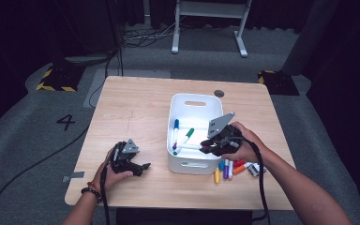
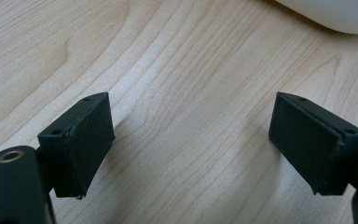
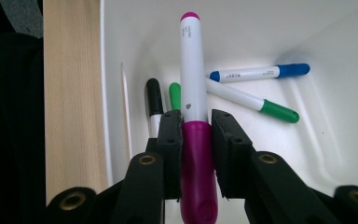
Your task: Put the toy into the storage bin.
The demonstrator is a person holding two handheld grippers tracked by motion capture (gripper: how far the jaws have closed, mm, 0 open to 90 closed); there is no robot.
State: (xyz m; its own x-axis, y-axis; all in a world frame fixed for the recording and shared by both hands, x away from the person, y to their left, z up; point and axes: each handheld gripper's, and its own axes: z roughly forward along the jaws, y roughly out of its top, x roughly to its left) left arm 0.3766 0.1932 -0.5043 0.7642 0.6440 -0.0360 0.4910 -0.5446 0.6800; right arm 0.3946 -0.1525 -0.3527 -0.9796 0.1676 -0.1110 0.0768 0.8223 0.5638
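A white bin stands on the wooden table. My right gripper hangs over the bin's near right part, shut on a marker with a magenta cap; the pads clamp the cap and the white barrel points into the bin. A blue marker, a green marker, a black one and another green one lie on the bin floor. My left gripper rests low over bare wood left of the bin, open, with nothing between its pads.
Several loose markers lie on the table by the bin's near right corner, under the right hand. A small grey disc sits behind the bin. A corner of the bin shows ahead of the left gripper.
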